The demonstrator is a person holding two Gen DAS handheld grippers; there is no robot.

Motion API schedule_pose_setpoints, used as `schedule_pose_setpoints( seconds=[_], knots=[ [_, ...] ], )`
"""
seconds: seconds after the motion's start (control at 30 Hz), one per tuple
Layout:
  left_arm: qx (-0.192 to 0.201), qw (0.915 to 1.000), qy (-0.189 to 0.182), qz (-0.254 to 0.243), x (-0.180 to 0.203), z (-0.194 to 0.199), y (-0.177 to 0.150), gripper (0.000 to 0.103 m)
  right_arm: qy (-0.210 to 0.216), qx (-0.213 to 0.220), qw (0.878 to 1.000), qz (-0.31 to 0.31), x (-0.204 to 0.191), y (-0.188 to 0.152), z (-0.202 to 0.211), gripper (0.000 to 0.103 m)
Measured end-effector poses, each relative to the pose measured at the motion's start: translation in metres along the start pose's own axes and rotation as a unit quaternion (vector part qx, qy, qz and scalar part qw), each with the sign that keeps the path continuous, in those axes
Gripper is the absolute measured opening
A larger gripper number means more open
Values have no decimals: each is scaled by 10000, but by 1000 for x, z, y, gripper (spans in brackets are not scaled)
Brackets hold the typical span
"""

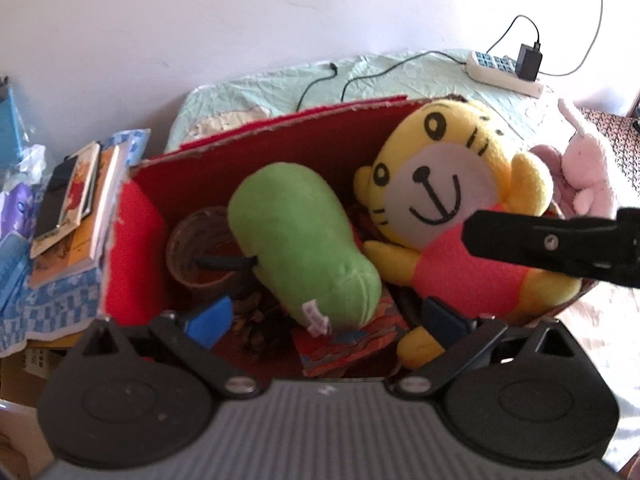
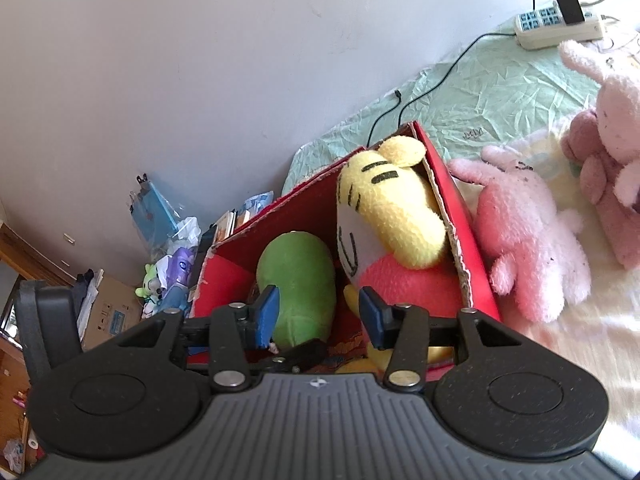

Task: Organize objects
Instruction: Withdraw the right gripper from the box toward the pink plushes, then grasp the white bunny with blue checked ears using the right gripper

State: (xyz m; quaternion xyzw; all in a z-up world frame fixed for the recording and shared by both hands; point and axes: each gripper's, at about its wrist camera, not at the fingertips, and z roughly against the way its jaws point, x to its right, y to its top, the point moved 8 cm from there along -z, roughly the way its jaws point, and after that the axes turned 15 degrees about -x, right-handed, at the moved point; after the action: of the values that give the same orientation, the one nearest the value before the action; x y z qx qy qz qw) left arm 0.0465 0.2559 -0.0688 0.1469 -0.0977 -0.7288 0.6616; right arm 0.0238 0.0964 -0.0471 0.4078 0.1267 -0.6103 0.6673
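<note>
A red cardboard box [image 1: 256, 152] sits on the bed and holds a green plush [image 1: 296, 240] and a yellow tiger plush [image 1: 444, 200] in a red shirt. My left gripper [image 1: 326, 320] is open above the near edge of the box, empty. My right gripper [image 2: 318, 312] is open over the same box [image 2: 472, 232], above the green plush [image 2: 298, 284] and beside the tiger [image 2: 392, 216]. Part of the right gripper's black finger [image 1: 532, 246] reaches in from the right of the left wrist view. Pink rabbit plushes [image 2: 528, 236] lie on the bed outside the box.
A woven cup [image 1: 200, 244] and printed papers [image 1: 352, 344] lie in the box. Books [image 1: 76, 208] are stacked left of it. A power strip [image 2: 556, 28] with cables lies on the green sheet [image 2: 480, 92] by the white wall. Bags and clutter [image 2: 168, 264] are on the floor.
</note>
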Motion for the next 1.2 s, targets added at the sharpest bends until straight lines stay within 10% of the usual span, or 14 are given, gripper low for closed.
schedule_pose_setpoints(
  seconds=[0.5,1.2],
  knots=[
    [385,9993,30,14,18,56,-30,101,-312,479,9980,280,-3,-31,40,48],
    [-384,9928,-567,-983,163,31,-62,101,-763,319,9957,-417,90,-54,92,54]
  ],
)
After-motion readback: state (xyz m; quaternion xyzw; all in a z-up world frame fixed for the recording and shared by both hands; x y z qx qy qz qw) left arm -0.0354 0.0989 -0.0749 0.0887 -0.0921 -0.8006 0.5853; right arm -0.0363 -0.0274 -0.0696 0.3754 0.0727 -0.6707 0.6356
